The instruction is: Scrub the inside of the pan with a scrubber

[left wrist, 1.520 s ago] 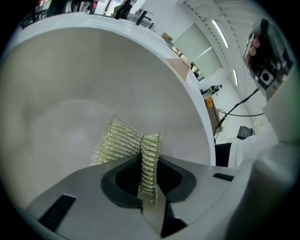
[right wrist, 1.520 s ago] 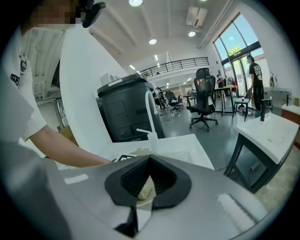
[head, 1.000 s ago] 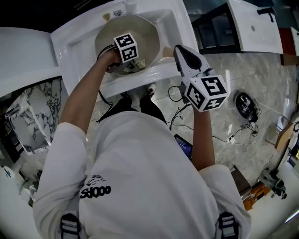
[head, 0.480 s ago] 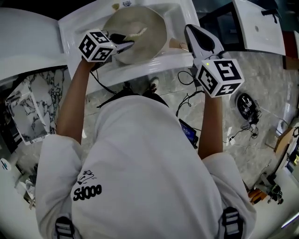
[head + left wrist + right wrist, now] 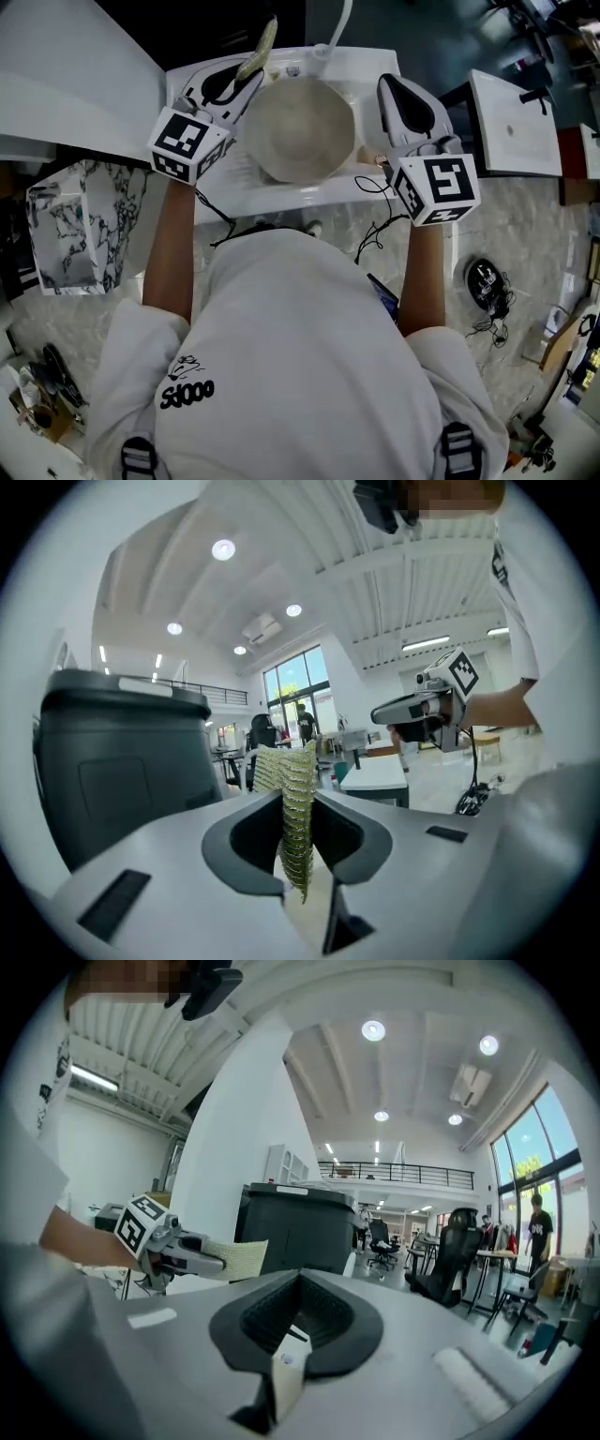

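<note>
A round beige pan sits in the white sink, its inside facing up. My left gripper is raised beside the pan's left rim, shut on a yellow-green scrubber that sticks out past its tips. In the left gripper view the scrubber hangs pinched between the jaws of the left gripper, with the ceiling behind it. My right gripper is held up at the pan's right, jaws together and empty. In the right gripper view the right gripper points into the room, and the left gripper with the scrubber shows across from it.
A faucet rises behind the sink. A white counter and a marble-patterned box lie to the left. Another white basin stands to the right. Cables and a black device lie on the floor.
The left gripper has lifted out of the pan with the scrubber, moving left and up. The right gripper stays right of the pan. The head view has shifted.
</note>
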Available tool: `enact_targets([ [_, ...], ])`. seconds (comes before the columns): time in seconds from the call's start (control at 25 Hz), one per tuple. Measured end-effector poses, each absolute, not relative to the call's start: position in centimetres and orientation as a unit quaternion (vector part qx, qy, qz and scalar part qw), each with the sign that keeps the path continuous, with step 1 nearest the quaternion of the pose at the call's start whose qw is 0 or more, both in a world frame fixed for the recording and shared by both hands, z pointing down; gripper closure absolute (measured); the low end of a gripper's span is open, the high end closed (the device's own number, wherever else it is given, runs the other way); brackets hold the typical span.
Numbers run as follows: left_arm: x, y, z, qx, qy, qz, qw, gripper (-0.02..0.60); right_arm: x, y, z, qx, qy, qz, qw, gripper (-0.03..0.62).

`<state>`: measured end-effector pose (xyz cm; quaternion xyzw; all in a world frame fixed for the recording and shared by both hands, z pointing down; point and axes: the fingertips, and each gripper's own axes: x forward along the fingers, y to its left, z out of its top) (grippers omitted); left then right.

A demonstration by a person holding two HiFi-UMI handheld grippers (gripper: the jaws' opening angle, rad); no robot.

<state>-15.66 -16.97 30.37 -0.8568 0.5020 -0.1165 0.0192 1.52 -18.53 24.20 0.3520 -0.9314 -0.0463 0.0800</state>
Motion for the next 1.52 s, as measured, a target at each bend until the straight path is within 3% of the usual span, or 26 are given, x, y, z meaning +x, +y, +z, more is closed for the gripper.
enact_targets([
  [0.16, -16.5, -16.8, 26.4, -0.838, 0.527, -0.12, 0.074, 0.511, 0.1, -19.0, 22.1, 0.347, -0.931, -0.086, 0.076, 0.585],
  [0.4, -15.8, -16.5, 22.3, -0.835, 0.53, -0.1, 0.111, 0.509, -0.1, -19.0, 19.7, 0.344, -0.937, -0.066, 0.024, 0.586],
  [0.6, -15.2, -16.6, 19.8, -0.833, 0.526, -0.093, 0.14, 0.509, 0.0, -19.1, 19.0, 0.351, -0.932, -0.084, 0.026, 0.586],
  [1.52, -14.3, -16.5, 20.2, -0.854, 0.502, -0.085, 0.102, 0.508, -1.3, -18.9, 19.9, 0.34, -0.934, -0.086, 0.069, 0.586],
])
